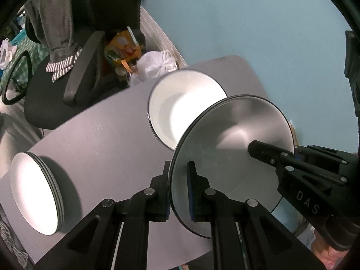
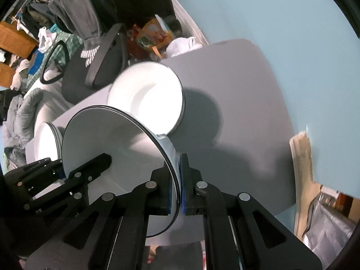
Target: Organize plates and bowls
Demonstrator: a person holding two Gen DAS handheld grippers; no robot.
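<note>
Both the left gripper [image 1: 178, 191] and right gripper [image 2: 177, 184] clamp opposite rims of a bowl [image 1: 234, 148] held above the table [image 1: 108, 139], mid-carry; next, likely lower it into the white bowl [image 1: 186, 103] beside the plate stack [image 1: 36, 193].

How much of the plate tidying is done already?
A stack of white plates already sits on the grey table. The left tool and the right tool are both clamped on one black-rimmed white plate, held in the air. The white bowls sit nested; the held plate still needs setting down.
</note>
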